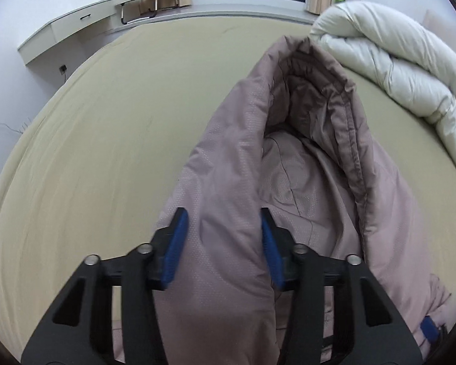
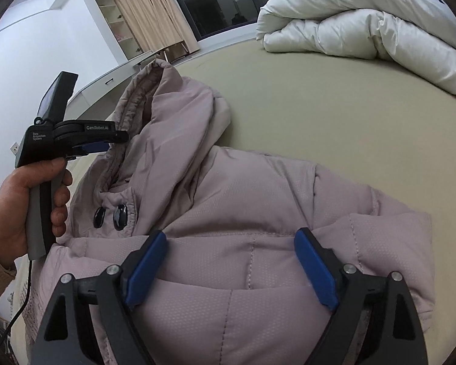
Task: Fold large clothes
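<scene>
A mauve padded hooded jacket lies on the bed, folded, hood toward the far side. My left gripper is shut on the hood's edge and holds it raised; the hood stands up ahead of it. In the right wrist view the left gripper shows at the left, held by a hand, its fingers clamped on the hood rim. My right gripper is open just above the jacket's folded body, blue pads on either side of a padded section. Two dark buttons show near the collar.
The bed has an olive-beige sheet. A bundled white duvet lies at the far right of the bed. A wall shelf, curtains and a dark window are beyond the bed.
</scene>
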`<state>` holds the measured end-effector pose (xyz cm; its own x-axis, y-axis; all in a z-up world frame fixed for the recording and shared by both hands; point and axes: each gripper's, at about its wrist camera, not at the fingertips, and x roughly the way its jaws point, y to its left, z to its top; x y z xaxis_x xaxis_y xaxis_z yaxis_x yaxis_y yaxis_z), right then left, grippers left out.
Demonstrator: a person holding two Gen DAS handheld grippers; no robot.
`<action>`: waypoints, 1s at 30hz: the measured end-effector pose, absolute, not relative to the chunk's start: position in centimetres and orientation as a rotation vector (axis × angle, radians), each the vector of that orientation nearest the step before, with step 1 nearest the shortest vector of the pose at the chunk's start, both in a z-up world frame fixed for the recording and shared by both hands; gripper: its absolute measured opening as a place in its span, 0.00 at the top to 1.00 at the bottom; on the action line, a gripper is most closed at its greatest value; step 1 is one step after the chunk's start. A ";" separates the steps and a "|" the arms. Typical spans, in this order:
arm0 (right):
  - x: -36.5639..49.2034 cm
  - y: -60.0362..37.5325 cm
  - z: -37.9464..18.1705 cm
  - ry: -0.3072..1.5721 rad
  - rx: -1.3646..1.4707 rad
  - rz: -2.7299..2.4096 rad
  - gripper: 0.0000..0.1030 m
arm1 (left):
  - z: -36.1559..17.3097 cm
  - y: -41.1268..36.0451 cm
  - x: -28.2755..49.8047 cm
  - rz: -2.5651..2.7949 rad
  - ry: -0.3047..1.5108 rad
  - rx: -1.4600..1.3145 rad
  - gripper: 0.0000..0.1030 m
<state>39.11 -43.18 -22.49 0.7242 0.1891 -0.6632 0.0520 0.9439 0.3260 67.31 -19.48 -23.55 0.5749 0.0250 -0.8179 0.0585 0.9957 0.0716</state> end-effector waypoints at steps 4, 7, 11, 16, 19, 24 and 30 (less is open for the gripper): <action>39.5 -42.6 -21.8 0.788 0.303 0.055 0.13 | -22.0 -18.7 66.1 -0.035 0.915 0.101 0.78; 39.4 -42.6 -19.6 0.775 0.348 0.086 0.14 | -20.0 -18.0 64.1 -0.056 0.863 0.104 0.87; 42.0 -41.4 -15.3 0.699 0.316 0.091 0.14 | -19.2 -17.4 62.4 -0.066 0.847 0.129 1.00; 50.0 -38.4 -14.1 0.760 0.235 0.065 0.14 | -18.3 -15.7 60.6 -0.066 0.825 0.071 1.00; 53.4 -36.9 -14.8 0.790 0.216 0.032 0.14 | -18.4 -15.6 60.9 -0.069 0.834 0.055 1.00; 57.3 -34.9 -16.8 0.840 0.153 -0.013 0.14 | -17.9 -15.8 61.8 -0.127 0.819 0.000 1.00; 58.7 -36.3 -18.8 0.875 0.186 -0.030 0.58 | -18.5 -16.7 62.4 -0.176 0.865 0.008 0.99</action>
<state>58.72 -36.31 -18.82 0.6418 0.0500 -0.7652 0.1018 0.9835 0.1497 62.42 -16.66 -18.47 0.6351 -0.1506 -0.7576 0.1567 0.9855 -0.0646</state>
